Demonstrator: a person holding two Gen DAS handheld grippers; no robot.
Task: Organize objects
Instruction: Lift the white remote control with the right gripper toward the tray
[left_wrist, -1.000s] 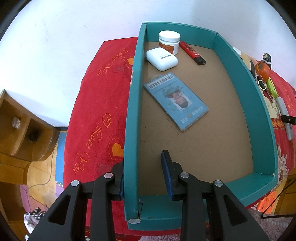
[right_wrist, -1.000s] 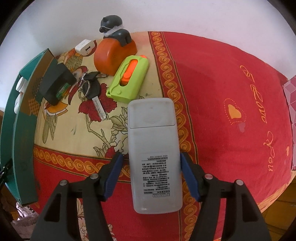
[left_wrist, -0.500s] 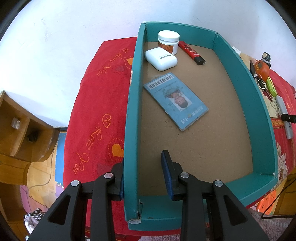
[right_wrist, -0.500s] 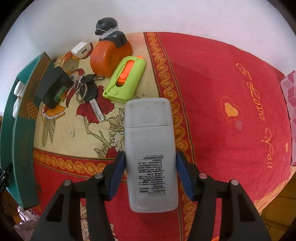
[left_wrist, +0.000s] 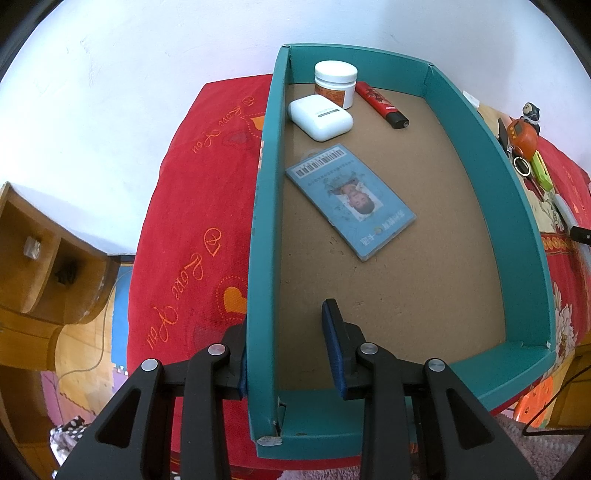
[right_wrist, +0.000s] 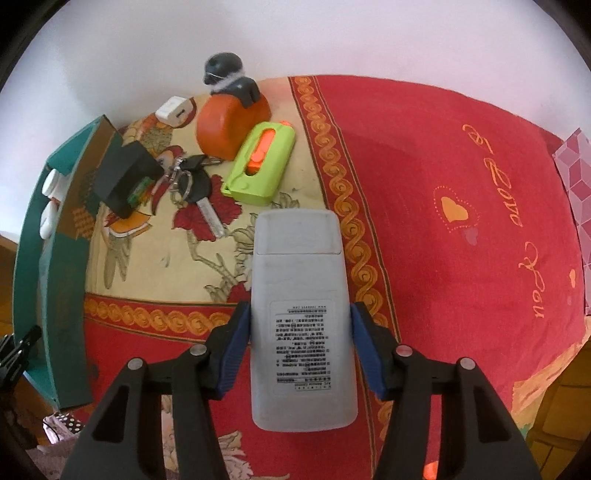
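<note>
Lifted slightly off the red cloth, the grey rectangular plastic remote (right_wrist: 301, 314) is now clamped by the right gripper (right_wrist: 300, 350), whose jaws have just closed; the left gripper (left_wrist: 286, 350) grips the teal cardboard tray's (left_wrist: 264, 221) left wall.

Left of the jaws of your left gripper (left_wrist: 286, 317), a red cloth (left_wrist: 192, 221) with orange hearts and lettering lay spread out, running up to a white wall (left_wrist: 110, 92) far beyond them. Further left stood a wooden cabinet (left_wrist: 44, 266), with a thin cable (left_wrist: 99, 332) trailing over the floor beside it. Below and left of the jaws lay some polka-dot fabric (left_wrist: 70, 432). Far right of the jaws of your right gripper (right_wrist: 300, 306), a pink patterned sheet (right_wrist: 576, 177) showed at the edge.
</note>
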